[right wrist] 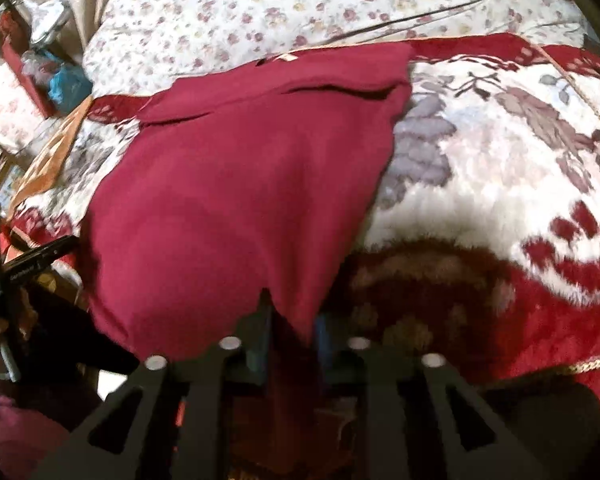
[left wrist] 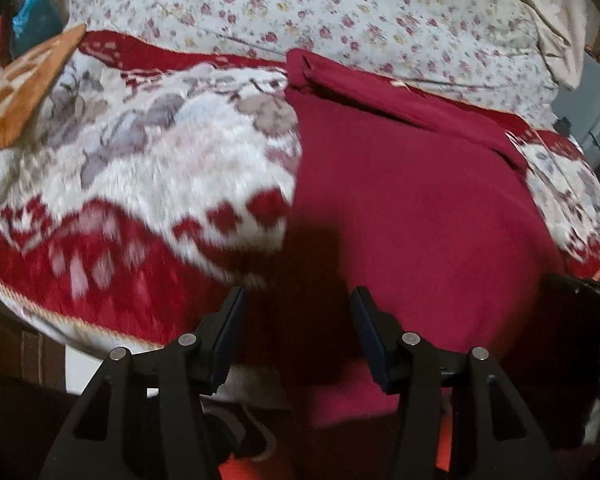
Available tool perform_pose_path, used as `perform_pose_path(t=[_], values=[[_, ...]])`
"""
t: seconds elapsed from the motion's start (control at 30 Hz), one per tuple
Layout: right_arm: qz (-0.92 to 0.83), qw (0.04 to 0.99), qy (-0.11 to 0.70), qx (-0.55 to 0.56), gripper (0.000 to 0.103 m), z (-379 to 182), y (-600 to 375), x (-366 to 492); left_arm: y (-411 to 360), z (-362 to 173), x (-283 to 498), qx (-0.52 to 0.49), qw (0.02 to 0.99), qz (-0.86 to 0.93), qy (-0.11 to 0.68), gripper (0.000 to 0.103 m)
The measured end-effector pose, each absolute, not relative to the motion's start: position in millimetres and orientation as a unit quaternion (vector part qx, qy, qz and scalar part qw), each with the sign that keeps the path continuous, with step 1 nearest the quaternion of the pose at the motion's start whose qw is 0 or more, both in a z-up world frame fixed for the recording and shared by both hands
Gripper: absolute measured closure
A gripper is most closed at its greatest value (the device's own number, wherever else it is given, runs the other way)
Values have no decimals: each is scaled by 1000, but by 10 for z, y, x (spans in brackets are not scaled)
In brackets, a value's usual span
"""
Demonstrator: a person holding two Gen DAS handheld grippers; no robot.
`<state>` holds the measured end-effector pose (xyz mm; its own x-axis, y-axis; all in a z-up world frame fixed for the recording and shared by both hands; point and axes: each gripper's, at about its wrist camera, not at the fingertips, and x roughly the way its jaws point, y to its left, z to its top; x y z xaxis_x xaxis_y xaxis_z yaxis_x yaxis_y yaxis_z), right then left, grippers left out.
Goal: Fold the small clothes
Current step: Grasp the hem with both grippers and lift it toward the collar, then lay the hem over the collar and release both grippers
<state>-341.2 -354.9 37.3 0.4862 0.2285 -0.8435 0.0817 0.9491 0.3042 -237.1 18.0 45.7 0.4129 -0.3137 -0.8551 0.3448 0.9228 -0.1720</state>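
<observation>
A dark red garment (left wrist: 412,200) lies spread on a plush red-and-white blanket (left wrist: 160,168); its far part is folded over. My left gripper (left wrist: 298,300) is open and empty, hovering over the garment's near left edge. In the right wrist view the garment (right wrist: 240,200) fills the middle, and my right gripper (right wrist: 292,320) is shut on its near hem, which hangs between the fingers. The left gripper (right wrist: 24,268) shows at the left edge of that view, beside the garment.
A floral sheet (left wrist: 320,12) covers the bed beyond the blanket. An orange patterned cloth (left wrist: 24,88) lies at the far left. Cluttered red and blue items (right wrist: 56,76) sit off the bed's left side. The blanket's corded edge (left wrist: 80,320) runs near me.
</observation>
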Motion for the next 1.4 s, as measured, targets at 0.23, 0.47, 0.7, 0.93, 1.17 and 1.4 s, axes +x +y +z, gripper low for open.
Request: perform_pose_path(t=[0.23,0.47,0.7,0.93,1.17,1.4], values=[[77,790,562,230,32,144,-3617,-3648,141,203,-2608,57,796,-228,558,71],[81,769,600,204,27,-100,-3340,-3632,152,6,-2546,57,782,-197,589,71],[83,752,625,193,27,-306,-3142,-3557,54,-141,-2500,43,763,-206,612,71],[72,753,621,204,71,-336,-3112,-3511,44,-101,-2486,10,759,-236,607,103],[143,799,550,194,94,181,-3093,-3669,174,336,-2587,-36,770,-290,567,103],[189,841,449,237,94,882,-3401,-3621,260,949,-2351,-54,806,-318,496,103]])
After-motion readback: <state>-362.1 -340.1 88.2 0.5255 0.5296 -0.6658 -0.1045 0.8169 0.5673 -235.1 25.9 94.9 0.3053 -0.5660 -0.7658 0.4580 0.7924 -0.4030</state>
